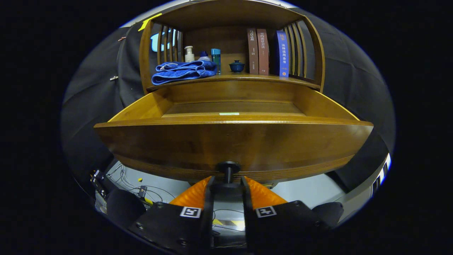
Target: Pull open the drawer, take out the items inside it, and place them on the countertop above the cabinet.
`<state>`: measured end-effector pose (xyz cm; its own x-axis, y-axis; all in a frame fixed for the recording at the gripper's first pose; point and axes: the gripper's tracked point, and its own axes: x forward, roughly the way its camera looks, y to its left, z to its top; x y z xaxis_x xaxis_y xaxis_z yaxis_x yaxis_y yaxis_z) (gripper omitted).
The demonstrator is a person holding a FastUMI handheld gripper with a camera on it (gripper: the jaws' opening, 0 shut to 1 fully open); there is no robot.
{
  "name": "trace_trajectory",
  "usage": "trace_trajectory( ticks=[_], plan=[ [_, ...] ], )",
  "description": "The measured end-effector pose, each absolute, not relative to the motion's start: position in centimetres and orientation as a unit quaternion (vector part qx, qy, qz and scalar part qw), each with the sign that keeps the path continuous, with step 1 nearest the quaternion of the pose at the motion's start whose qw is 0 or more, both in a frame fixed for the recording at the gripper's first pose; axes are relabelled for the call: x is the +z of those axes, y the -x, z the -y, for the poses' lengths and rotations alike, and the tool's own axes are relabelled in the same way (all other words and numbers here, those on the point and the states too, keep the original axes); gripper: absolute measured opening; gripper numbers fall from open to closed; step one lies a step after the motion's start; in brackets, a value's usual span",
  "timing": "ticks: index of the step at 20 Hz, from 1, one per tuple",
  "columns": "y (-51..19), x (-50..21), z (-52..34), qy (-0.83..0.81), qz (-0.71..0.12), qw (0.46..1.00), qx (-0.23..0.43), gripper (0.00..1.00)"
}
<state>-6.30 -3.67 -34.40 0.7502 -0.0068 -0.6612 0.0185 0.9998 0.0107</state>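
Cabinet [233,85]: big wooden unit w/ shelf-like countertop [247,78] under a curved hood. Drawer [233,141] below it, pulled well out toward the fingers, front panel broad and curved. Prob. heavy-ish, stiff solid wood, glossy finish so slippery on flat faces; only sensible hold is the knob [228,170], small dark round pull w/ thin stem at bottom centre of front panel. Should slide straight on runners if pulled square; skewed pull could bind.

Inside drawer: bare wood floor visible, plus small pale-green strip [229,113] near front edge; can't tell what it is, flat and light by look. Rest of interior hidden behind front panel.

On countertop: folded blue towel [184,71], soft; books [267,51] upright at rt; bottles [203,56]; small dark lidded cup [236,66], fragile.

Gripper [228,186]: low, level, centred on knob, pointing straight at drawer front. Orange fingers [193,194] clenched on knob from both sides, stem between them.
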Motion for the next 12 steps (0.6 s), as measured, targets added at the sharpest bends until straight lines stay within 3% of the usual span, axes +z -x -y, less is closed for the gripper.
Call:
trace_trajectory(
  ticks=[6, 12],
  plan=[
    [8.7, -29.3, 2.8, -0.032, -0.351, 0.936, -0.017, 0.98],
    [0.5, -21.0, 1.2, -0.061, -0.307, 0.949, 0.025, 1.00]
  ],
)
